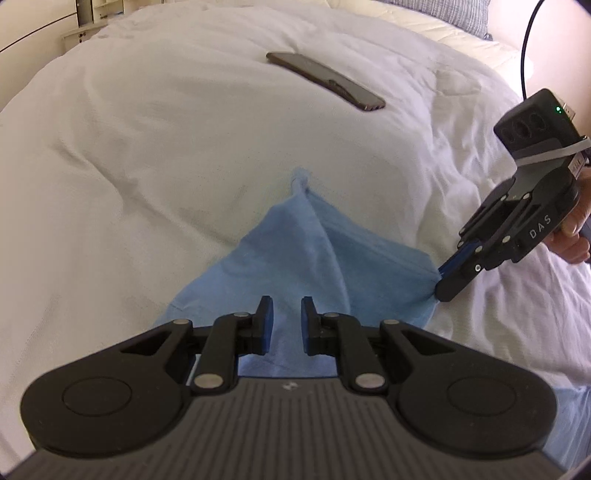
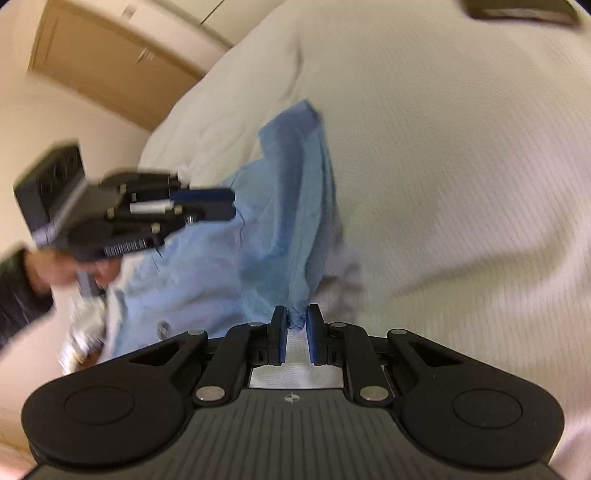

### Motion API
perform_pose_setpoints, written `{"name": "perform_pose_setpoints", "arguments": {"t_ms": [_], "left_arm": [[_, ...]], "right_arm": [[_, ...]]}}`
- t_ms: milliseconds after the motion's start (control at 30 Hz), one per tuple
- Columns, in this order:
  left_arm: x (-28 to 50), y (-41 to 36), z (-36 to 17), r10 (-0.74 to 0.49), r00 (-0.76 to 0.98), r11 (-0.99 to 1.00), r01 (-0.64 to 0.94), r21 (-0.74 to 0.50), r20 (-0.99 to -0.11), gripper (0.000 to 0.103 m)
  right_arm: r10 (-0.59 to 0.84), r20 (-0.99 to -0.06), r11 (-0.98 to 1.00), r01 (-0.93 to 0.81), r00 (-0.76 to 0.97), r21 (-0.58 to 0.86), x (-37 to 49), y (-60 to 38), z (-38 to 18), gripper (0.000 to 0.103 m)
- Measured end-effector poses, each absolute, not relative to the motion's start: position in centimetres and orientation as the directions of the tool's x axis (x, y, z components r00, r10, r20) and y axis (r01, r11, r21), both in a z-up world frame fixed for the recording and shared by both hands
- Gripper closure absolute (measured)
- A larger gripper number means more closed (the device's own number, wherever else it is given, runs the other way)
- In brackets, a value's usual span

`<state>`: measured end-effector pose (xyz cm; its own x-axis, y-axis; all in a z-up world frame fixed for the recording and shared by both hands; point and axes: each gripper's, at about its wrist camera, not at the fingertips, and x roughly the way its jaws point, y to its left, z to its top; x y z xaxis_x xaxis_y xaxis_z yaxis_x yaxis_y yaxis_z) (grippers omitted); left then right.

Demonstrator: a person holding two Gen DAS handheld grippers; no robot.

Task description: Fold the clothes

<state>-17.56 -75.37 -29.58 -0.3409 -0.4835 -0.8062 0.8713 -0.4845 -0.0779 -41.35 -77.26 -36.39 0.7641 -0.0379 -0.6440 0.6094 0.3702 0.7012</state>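
Nearest in my left wrist view, the left hand-held gripper [image 1: 287,314] has its jaws parted with a clear gap; blue cloth shows through that gap, but whether the cloth [image 1: 317,258] sits between the pads or only beneath them I cannot tell. The cloth's near edge is hidden under the gripper body.

In my right wrist view, the right hand-held gripper [image 2: 296,325] has a bunched corner of the cloth [image 2: 280,229] at its fingertips. A narrow gap shows between the pads further back, and this view is smeared, so the grip is hard to judge there. From the left side the right hand-held gripper [image 1: 448,282] shows its jaws pressed together at the cloth's right corner, pinching it.

The cloth lies on the bed [image 1: 147,166], rumpled, with a raised ridge running up its middle to a twisted tip at the far end. Its lower right part runs out of the frame.

The hand [image 1: 572,236] holding the right gripper is cut off at the frame edge. In the right view the left hand-held gripper [image 2: 221,203] is badly blurred, as is the hand [image 2: 70,266] behind it.

Further up the bed lies a dark phone [image 1: 325,81]. A pillow [image 1: 443,14] is partly cut off at the top.
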Motion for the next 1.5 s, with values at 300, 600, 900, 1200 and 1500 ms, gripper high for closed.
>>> {"name": "perform_pose_setpoints", "arguments": {"t_ms": [300, 600, 900, 1200, 1500], "left_arm": [[-18.6, -78.3, -31.7, -0.541, -0.219, -0.371, 0.929, -0.003, -0.812, 0.090], [-13.3, -73.2, -26.4, -0.627, -0.139, -0.180, 0.983, -0.031, -0.766, 0.087], [0.4, -55.5, -22.1, -0.507, 0.160, 0.177, 0.981, 0.079, -0.847, 0.074], [15.4, -41.6, -21.8, -0.401, 0.293, 0.365, 0.920, 0.142, -0.868, 0.067], [23.8, -40.9, -27.3, -0.495, 0.087, 0.301, 0.951, -0.076, -0.865, 0.062]], "right_arm": [[-0.100, -0.610, 0.297, 0.609, 0.786, 0.736, -42.0, -75.7, -35.3, 0.082], [-0.208, -0.761, 0.447, 0.752, 0.615, 0.485, -41.8, -72.3, -32.6, 0.061], [-0.230, -0.810, 0.638, 0.712, 0.540, 0.294, -37.5, -68.5, -29.6, 0.057], [-0.220, -0.820, 0.760, 0.619, 0.529, 0.196, -26.2, -63.6, -27.9, 0.056], [-0.170, -0.843, 0.821, 0.546, 0.510, 0.164, -10.0, -54.9, -29.0, 0.055]]}}
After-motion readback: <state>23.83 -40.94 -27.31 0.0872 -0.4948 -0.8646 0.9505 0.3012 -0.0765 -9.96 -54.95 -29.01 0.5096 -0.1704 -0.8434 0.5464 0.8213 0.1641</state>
